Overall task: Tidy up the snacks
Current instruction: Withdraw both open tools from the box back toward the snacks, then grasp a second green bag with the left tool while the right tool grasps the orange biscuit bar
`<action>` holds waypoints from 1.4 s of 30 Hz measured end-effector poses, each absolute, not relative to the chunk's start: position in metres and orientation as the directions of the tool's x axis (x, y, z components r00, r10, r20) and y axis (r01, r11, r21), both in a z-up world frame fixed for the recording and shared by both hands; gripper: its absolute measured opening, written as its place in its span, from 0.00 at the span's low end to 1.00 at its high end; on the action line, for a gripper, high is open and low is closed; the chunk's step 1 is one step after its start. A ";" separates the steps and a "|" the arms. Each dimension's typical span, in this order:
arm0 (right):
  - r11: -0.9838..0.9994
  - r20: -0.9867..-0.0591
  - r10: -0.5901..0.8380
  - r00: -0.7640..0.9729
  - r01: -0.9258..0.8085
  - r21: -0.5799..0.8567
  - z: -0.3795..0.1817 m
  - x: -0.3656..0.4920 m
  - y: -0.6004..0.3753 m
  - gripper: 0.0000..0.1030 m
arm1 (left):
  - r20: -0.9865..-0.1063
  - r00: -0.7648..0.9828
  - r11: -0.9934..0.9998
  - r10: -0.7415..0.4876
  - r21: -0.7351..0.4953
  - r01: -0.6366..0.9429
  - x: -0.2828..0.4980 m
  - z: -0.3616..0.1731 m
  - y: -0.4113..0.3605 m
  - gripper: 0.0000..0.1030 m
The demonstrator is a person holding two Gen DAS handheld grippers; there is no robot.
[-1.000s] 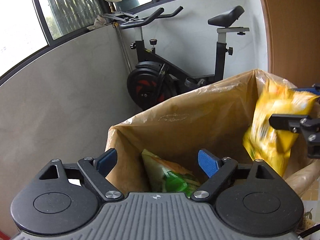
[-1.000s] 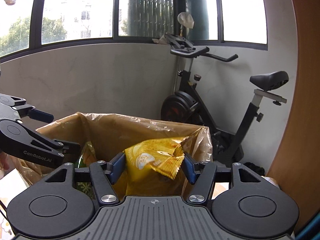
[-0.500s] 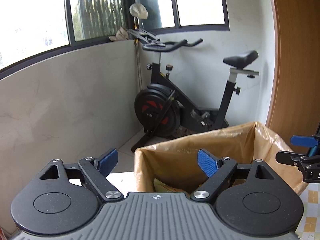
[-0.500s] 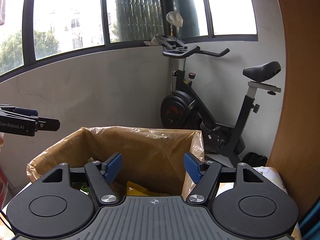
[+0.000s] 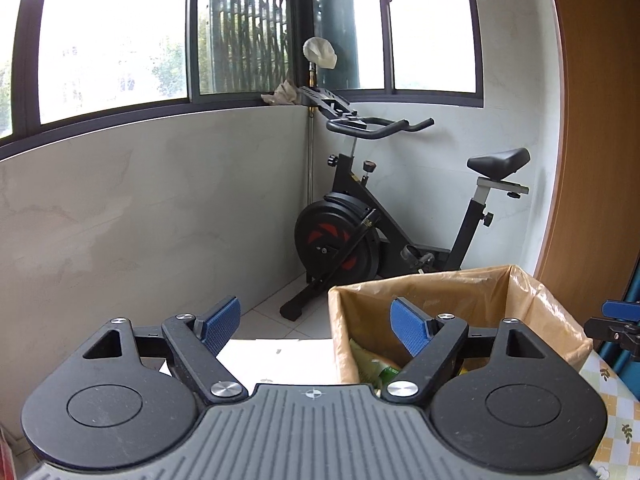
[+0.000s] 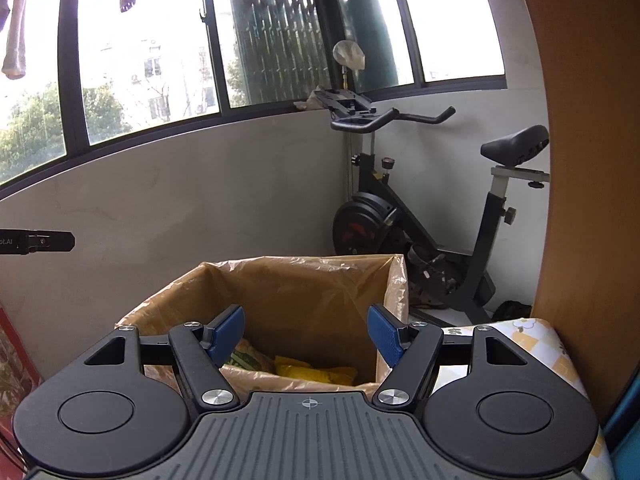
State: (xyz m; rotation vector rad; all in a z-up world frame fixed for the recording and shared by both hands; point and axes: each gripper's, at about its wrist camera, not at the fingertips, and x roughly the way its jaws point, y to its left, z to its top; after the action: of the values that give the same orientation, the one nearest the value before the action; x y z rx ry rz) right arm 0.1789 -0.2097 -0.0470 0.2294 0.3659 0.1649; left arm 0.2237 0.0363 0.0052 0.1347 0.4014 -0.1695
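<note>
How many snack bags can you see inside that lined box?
2: a green snack bag at the left and a yellow snack bag beside it in the lined box. More may be hidden.

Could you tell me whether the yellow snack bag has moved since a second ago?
Yes. The yellow snack bag has left the right gripper, now open, and lies at the bottom of the lined box, beside the green bag.
</note>
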 end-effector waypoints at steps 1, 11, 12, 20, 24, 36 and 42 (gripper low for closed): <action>0.960 -0.332 0.201 0.921 -0.118 0.254 -0.050 0.174 -0.208 0.63 | -0.399 0.907 0.978 -0.135 0.093 0.186 0.219 0.003 0.040 0.82; 0.966 -0.337 0.207 0.918 -0.135 0.222 -0.094 0.134 -0.186 0.60 | -0.408 0.905 0.989 -0.122 0.030 0.147 0.165 -0.043 0.069 0.81; 0.966 -0.349 0.206 0.914 -0.133 0.221 -0.101 0.130 -0.183 0.58 | -0.410 0.903 0.989 -0.127 0.022 0.149 0.160 -0.051 0.068 0.81; 0.961 -0.469 0.223 0.855 -0.113 0.251 -0.157 0.107 -0.162 0.56 | -0.482 0.840 0.967 -0.249 -0.079 0.241 0.138 -0.119 0.043 0.81; 0.965 -0.534 0.225 0.815 -0.111 0.237 -0.179 0.098 -0.153 0.55 | -0.543 0.762 0.935 -0.353 -0.177 0.307 0.134 -0.155 0.032 0.81; 0.972 -0.594 0.224 0.773 -0.131 0.196 -0.195 0.089 -0.145 0.54 | -0.658 0.635 0.909 -0.406 -0.216 0.357 0.125 -0.212 0.010 0.82; 0.971 -0.612 0.223 0.758 -0.116 0.210 -0.203 0.090 -0.147 0.53 | -0.693 0.592 0.900 -0.412 -0.208 0.383 0.130 -0.228 -0.005 0.84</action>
State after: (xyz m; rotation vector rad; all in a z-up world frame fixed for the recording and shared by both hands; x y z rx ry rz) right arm 0.0904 -0.1465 -0.2028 0.1633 0.6862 0.1852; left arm 0.1297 -0.0048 -0.2277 -0.0380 0.8159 -0.4625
